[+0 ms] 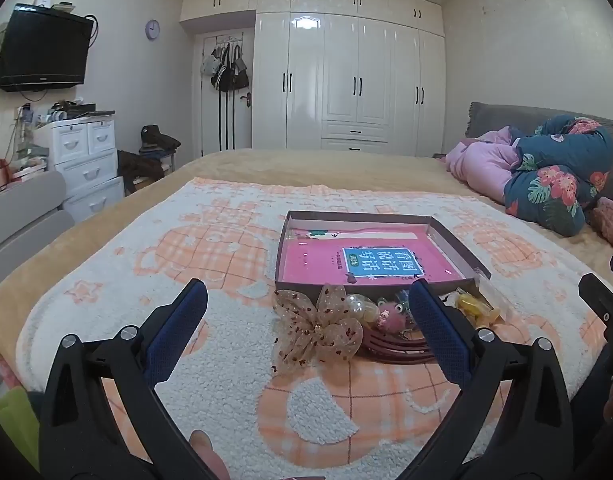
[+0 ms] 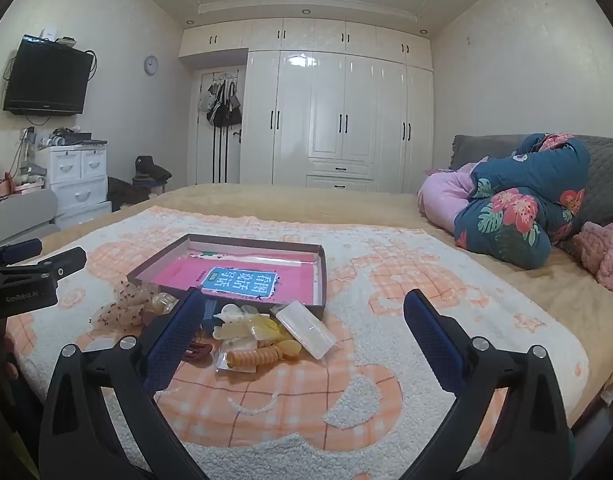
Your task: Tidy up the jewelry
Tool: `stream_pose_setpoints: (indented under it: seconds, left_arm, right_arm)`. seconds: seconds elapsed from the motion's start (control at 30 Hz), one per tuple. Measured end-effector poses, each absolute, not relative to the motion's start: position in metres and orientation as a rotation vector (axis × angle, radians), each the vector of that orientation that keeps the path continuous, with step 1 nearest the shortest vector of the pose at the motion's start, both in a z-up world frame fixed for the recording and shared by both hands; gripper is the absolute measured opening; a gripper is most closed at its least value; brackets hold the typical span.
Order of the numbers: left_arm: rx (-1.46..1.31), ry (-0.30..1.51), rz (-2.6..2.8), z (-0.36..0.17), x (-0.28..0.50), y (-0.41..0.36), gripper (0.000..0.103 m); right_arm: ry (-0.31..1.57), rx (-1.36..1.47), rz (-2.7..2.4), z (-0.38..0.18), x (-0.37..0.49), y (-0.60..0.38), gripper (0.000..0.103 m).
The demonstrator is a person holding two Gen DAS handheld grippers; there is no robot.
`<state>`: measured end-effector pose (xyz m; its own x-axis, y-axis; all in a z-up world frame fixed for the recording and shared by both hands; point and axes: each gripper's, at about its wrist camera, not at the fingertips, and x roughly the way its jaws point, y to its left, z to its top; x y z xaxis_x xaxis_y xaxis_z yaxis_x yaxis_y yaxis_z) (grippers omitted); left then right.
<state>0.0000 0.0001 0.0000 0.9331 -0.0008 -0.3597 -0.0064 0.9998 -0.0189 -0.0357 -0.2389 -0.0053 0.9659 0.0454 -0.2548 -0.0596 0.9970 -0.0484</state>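
A shallow brown box (image 1: 452,240) (image 2: 321,276) with a pink book inside lies on the blanket. In front of it sits a pile of hair accessories: a beige sheer bow (image 1: 316,330) (image 2: 124,304), bead charms (image 1: 370,308), dark red hair bands (image 1: 394,346), yellow clips (image 1: 472,304) (image 2: 266,326), an orange spiral tie (image 2: 252,358) and a clear plastic case (image 2: 306,330). My left gripper (image 1: 308,308) is open, just before the bow. My right gripper (image 2: 304,312) is open, with the clips between its fingers. Both are empty.
The white and orange blanket (image 1: 226,320) (image 2: 386,360) covers a tan bed. Folded floral and pink bedding (image 1: 546,176) (image 2: 514,208) lies at the right. A white drawer unit (image 1: 86,156) and a grey chair (image 1: 22,208) stand left of the bed. Wardrobes are behind.
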Motion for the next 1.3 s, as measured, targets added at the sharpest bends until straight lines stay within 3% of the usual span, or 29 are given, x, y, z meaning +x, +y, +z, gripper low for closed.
stream_pose_setpoints:
  seconds: [1.3]
  left_arm:
    - [-0.011,0.353,-0.001,0.003,-0.001,-0.002,0.093]
  right_arm:
    - [0.251,-0.067,0.077,-0.007,-0.037,-0.235,0.097]
